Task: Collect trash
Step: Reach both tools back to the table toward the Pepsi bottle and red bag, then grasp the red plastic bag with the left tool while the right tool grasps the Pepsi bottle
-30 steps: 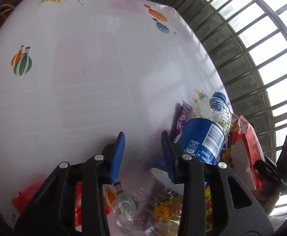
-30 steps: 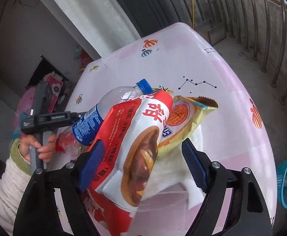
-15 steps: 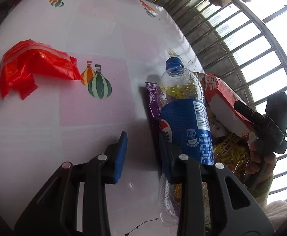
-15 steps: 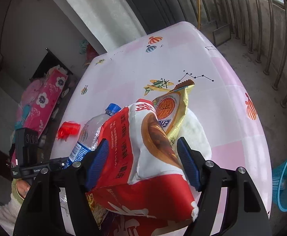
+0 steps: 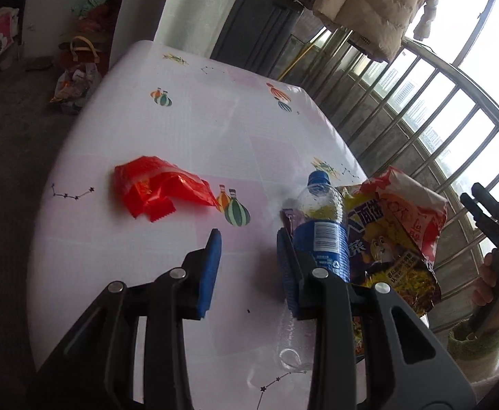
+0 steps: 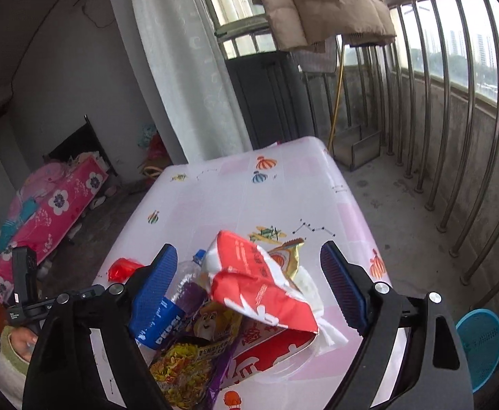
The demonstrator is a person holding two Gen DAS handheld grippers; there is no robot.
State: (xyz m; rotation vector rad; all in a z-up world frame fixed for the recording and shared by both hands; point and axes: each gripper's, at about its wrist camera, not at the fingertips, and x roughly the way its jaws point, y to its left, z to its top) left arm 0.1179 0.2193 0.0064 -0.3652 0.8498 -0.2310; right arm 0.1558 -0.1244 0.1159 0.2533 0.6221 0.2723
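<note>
The left tongs (image 5: pixel 247 268) stand part open with nothing between the pads; only bare surface (image 5: pixel 194 126) shows in the gap. The right tongs (image 6: pixel 249 287) are opening wide, and the red-and-white bag (image 6: pixel 259 290) lies between the pads, which do not seem to press on it, so I take it as let go onto the pile.

The trash sits gathered at the near right of the surface: a bottle (image 5: pixel 323 229) with a blue label lying on its side just beside the left tongs' right finger, a purple and yellow snack bag (image 5: pixel 393 256) against it, the red-and-white bag on top, and a white tissue (image 6: pixel 314 304) tucked under the right side. One red wrapper (image 5: pixel 157 188) lies apart, out to the left near a printed balloon.

The step in hand looks like bringing that stray wrapper to the pile. It is thin and crumpled, so it would likely slide if pushed flat. Better to come down over a raised fold, spread the left tongs a little more, and close on the puckered middle, not the flat serrated edge. Lift it clear before carrying, lest it drag. Keep the right tongs off the heap, since the top bag rests loosely and could slip toward the edge.
</note>
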